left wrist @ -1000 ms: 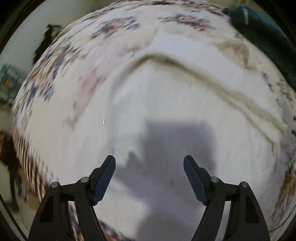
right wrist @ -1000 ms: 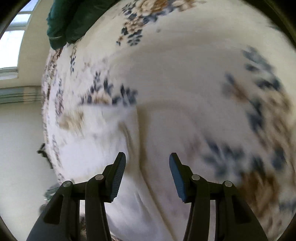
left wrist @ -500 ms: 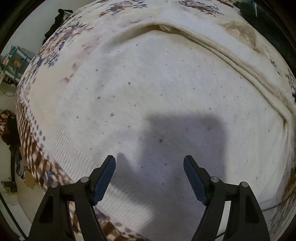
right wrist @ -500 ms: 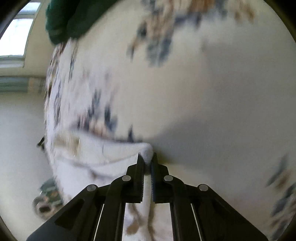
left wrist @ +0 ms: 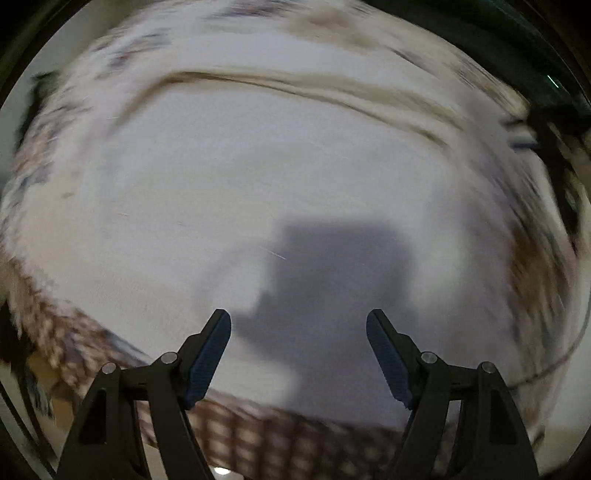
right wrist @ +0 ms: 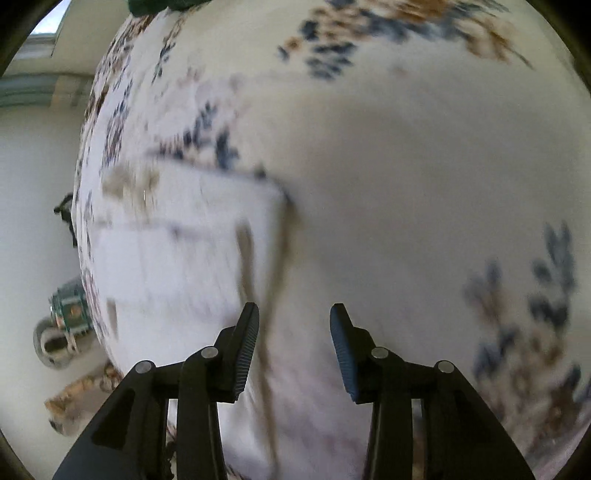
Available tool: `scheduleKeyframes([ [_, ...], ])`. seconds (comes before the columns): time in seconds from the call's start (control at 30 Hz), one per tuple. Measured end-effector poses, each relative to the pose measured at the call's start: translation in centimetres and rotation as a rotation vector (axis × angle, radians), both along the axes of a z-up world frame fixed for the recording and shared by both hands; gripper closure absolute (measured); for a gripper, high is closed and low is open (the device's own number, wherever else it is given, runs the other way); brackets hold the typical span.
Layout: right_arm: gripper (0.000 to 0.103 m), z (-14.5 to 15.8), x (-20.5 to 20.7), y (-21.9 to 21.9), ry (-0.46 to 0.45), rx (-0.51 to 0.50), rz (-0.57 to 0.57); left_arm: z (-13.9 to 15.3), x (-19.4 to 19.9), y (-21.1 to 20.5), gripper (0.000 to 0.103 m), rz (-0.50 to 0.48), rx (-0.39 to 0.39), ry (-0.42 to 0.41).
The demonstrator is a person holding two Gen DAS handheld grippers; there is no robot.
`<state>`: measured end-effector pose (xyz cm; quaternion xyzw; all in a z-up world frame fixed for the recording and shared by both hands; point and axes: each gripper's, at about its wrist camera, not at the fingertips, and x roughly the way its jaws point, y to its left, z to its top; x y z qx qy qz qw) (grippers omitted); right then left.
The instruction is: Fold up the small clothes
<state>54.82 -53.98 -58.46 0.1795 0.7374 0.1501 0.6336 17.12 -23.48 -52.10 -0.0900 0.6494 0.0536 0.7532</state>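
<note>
A white knitted garment lies flat on a floral blanket and fills most of the left wrist view, with a folded ridge along its far edge. My left gripper is open and empty just above it. In the right wrist view the same white garment lies to the left, its folded edge running down toward the fingers. My right gripper is open and empty above that edge. Both views are blurred by motion.
The cream blanket with blue and brown flowers covers the surface. Its checked brown border runs along the near edge. A dark green cloth lies at the far end. Floor clutter shows at the left.
My right gripper was shut on the garment's corner half a second ago; it has let go and is open. The left gripper stayed open and shifted over the garment.
</note>
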Motion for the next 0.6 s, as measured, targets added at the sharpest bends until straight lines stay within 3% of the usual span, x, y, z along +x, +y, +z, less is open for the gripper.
scheduleKeyframes([
  [0.17, 0.061, -0.6, -3.8, -4.8, 0.037, 0.037, -0.066, -4.7, -0.9, -9.2, 0.029, -0.214, -0.092, 0.067],
  [0.2, 0.061, -0.9, -3.7, -5.2, 0.025, 0.042, -0.081, -5.8, -1.1, -11.1, 0.039, -0.261, -0.097, 0.054],
  [0.23, 0.061, -1.2, -3.3, -5.4, -0.005, 0.057, -0.104, -6.7, -1.3, -12.7, 0.076, -0.301, -0.094, 0.047],
  [0.27, 0.061, -1.6, -2.9, -4.6, -0.021, 0.081, -0.119, -7.7, -1.4, -13.6, 0.096, -0.325, -0.075, 0.056],
  [0.3, 0.061, -2.3, -2.1, -4.4, -0.035, 0.12, -0.144, -8.7, -1.5, -14.5, 0.103, -0.34, -0.051, 0.069],
  [0.4, 0.061, -4.3, 0.2, -2.5, -0.015, 0.233, -0.2, -8.4, -2.2, -15.5, 0.103, -0.348, -0.099, 0.011],
  [0.6, 0.062, -8.7, 3.9, 2.3, 0.045, 0.295, -0.25, -7.1, -3.9, -18.5, 0.103, -0.397, -0.121, 0.001],
])
